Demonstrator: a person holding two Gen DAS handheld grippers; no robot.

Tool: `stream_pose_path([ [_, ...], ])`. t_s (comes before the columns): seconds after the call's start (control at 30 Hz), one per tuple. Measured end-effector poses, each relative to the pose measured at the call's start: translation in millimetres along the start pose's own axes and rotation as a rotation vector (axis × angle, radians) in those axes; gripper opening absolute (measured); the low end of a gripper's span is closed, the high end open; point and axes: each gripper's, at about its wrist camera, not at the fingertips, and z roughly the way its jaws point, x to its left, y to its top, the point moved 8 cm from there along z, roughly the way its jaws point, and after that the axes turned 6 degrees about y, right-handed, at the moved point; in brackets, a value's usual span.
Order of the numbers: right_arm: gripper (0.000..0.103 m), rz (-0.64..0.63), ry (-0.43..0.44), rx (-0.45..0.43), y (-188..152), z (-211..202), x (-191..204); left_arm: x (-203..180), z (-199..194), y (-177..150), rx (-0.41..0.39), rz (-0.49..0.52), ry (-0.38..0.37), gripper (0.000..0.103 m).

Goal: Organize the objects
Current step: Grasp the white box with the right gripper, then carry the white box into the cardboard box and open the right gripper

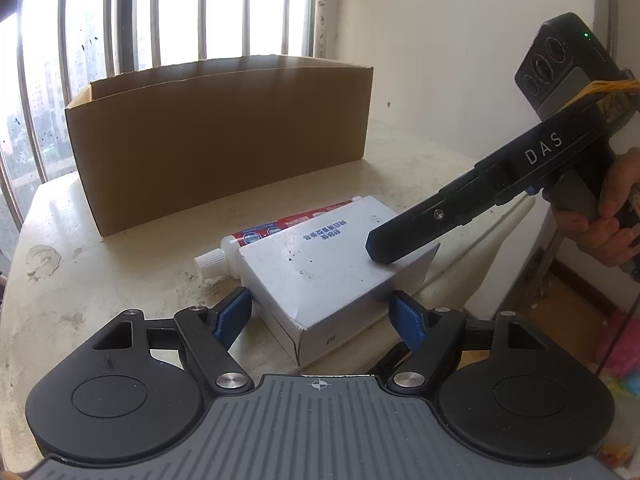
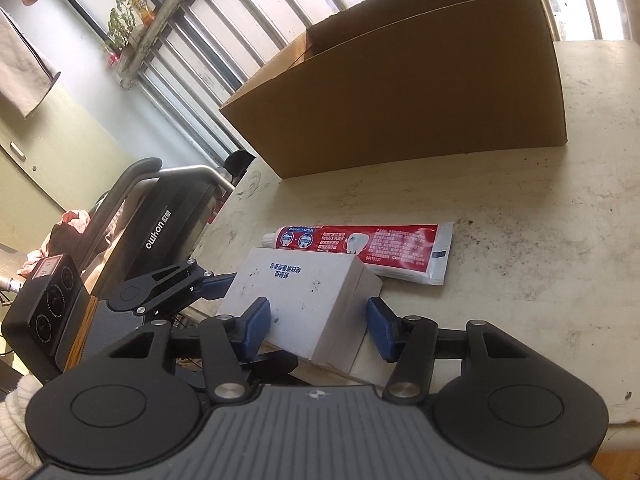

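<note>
Under the barred window, worktop (image 1: 400, 152): pale and scuffed. It carries everything I have to sort, and I place all of it from the cardboard box.
Cardboard box (image 1: 220, 140): open-topped, standing at the window side. Its long front wall faces me and nothing shows above the rim.
White carton (image 1: 320, 264): lies flat in front of the box's front wall, well clear of it and close to my edge of the worktop. The printed top faces up.
Toothpaste tube (image 2: 380, 244): lies flat on the box side of the carton, touching or just beside it. Its long axis runs roughly along the box's front wall, with the cap toward the box's left end.
Left tongs (image 1: 320, 302): partly open and low over the worktop, with the carton's near end between the blue pads. Each pad sits right at a side face, but I cannot tell whether they press yet.
Right tongs (image 2: 318, 316): partly open, coming in from the box's right-hand side, held in my hand (image 1: 600, 216). They straddle the carton's other end. One pad looks to be against the carton, and the other shows a thin gap, so I judge there is no grip yet.
Relation that matters: the carton lies between both tongs and the box, so I judge its way in is away from me, up over the front wall. The tube lies on that line.
Nearer hand: both reach the carton. Neither has a clear way to the tube until the carton is gone.
</note>
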Motion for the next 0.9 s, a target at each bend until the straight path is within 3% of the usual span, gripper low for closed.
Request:
stream_pose_path([
  [0.3,0.057,-0.066,0.001,-0.045,10.0,-23.9,21.7,-4.1,-23.8,24.3,-0.048,0.015,-0.002,0.075],
  [0.4,0.057,-0.082,0.015,-0.072,21.1,-36.1,30.1,-2.2,-33.3,42.1,-0.065,-0.001,-0.006,0.075],
  [0.53,0.057,-0.130,0.014,-0.106,40.4,-51.1,45.7,-3.1,-46.6,72.2,-0.107,0.051,0.020,0.075],
  [0.77,0.057,-0.228,-0.018,-0.169,103.6,-70.2,69.0,15.7,-45.9,141.9,-0.169,0.107,0.071,0.075],
  [0.9,0.058,-0.225,-0.055,-0.170,157.1,-60.5,61.7,45.4,-15.6,182.7,-0.120,0.066,0.055,0.075],
])
